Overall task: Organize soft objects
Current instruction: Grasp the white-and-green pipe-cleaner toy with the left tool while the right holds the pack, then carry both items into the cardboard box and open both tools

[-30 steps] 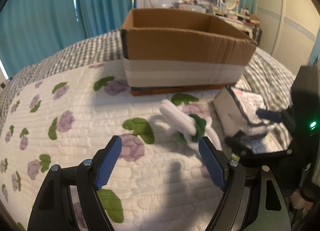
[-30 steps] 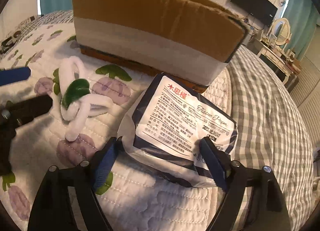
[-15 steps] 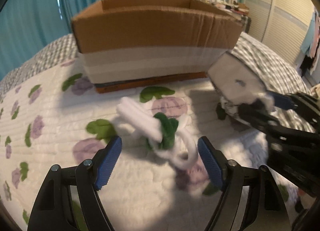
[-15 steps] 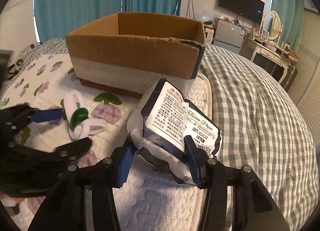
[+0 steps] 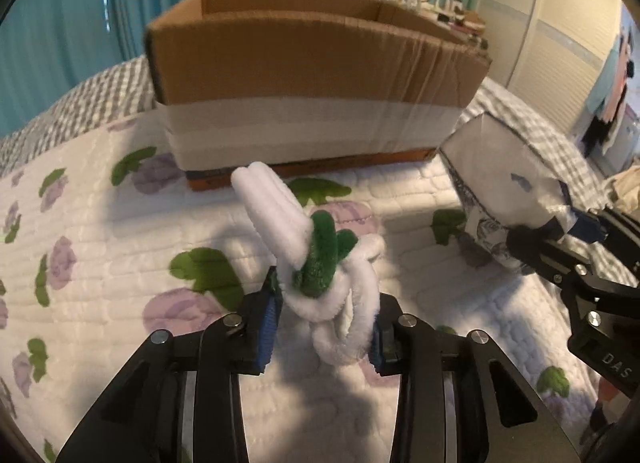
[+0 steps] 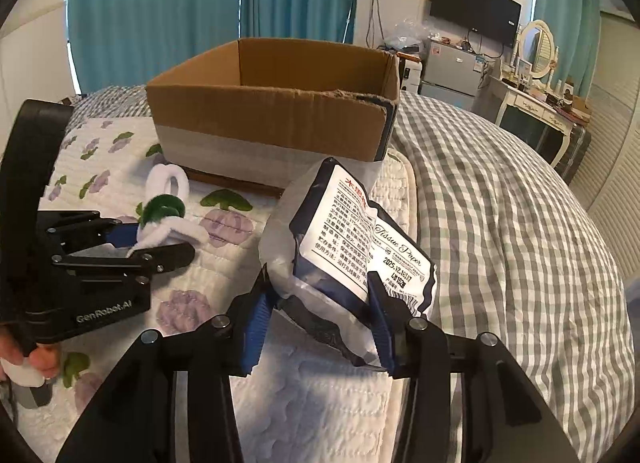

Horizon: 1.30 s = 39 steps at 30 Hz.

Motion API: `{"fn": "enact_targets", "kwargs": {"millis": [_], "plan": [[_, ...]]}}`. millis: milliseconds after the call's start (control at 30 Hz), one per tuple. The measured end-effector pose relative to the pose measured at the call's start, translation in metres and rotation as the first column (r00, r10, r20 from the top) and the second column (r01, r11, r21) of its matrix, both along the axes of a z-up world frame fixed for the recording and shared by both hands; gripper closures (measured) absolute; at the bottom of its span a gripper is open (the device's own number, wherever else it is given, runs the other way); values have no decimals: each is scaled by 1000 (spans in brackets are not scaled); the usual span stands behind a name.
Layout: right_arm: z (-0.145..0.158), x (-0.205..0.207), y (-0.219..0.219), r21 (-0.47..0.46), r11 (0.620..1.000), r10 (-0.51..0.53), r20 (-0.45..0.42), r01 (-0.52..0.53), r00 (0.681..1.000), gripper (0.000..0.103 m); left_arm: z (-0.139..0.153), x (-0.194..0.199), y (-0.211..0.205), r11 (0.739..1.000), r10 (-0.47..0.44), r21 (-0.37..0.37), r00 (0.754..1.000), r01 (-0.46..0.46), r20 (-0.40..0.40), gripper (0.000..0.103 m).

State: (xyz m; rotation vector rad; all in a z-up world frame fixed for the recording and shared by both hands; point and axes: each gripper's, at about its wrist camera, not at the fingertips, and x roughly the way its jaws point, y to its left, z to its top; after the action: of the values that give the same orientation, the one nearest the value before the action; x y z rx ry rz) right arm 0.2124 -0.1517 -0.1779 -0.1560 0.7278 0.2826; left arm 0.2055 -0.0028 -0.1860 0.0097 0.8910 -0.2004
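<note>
My left gripper (image 5: 322, 329) is shut on a white and green fuzzy twisted toy (image 5: 320, 259) and holds it above the quilt; it also shows in the right wrist view (image 6: 164, 219). My right gripper (image 6: 316, 319) is shut on a tissue paper pack (image 6: 352, 247) in navy and white wrap, lifted off the bed; the pack shows at the right of the left wrist view (image 5: 504, 183). An open cardboard box (image 5: 312, 75) stands behind both on the bed, and it looks empty in the right wrist view (image 6: 280, 115).
A white quilt with purple flowers (image 5: 100, 243) covers the near bed, over a grey checked cover (image 6: 500, 203). Teal curtains (image 6: 160, 11), a TV (image 6: 476, 7), a small fridge (image 6: 452, 71) and a dressing table (image 6: 536, 107) stand behind.
My left gripper has closed on the fuzzy toy and lifted it off the quilt. My right gripper has closed on the tissue pack and raised it toward the box.
</note>
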Motion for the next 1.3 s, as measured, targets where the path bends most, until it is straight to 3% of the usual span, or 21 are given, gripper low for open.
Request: {"fn": "enact_targets", "kwargs": {"millis": [167, 300, 567, 800, 1033, 1167, 1300], "plan": [[25, -24, 6, 33, 999, -16, 32, 15, 999, 59, 30, -24, 7, 1000, -13, 2, 999, 13, 52, 68], [57, -50, 10, 39, 999, -27, 85, 24, 996, 59, 75, -44, 6, 1000, -30, -1, 991, 30, 128, 68], [145, -95, 15, 37, 999, -44, 231, 37, 972, 59, 171, -73, 15, 998, -61, -9, 946, 67, 317, 67], [207, -94, 30, 11, 999, -35, 318, 33, 947, 59, 218, -61, 35, 998, -46, -14, 918, 56, 395, 67], [228, -36, 48, 33, 999, -23, 325, 13, 946, 59, 218, -21, 45, 999, -37, 2, 917, 39, 396, 67], [217, 15, 53, 62, 998, -30, 290, 12, 957, 59, 196, 26, 41, 999, -47, 38, 932, 36, 361, 67], [193, 73, 55, 111, 994, -37, 228, 12, 973, 59, 172, 67, 42, 998, -58, 27, 943, 52, 327, 67]]}}
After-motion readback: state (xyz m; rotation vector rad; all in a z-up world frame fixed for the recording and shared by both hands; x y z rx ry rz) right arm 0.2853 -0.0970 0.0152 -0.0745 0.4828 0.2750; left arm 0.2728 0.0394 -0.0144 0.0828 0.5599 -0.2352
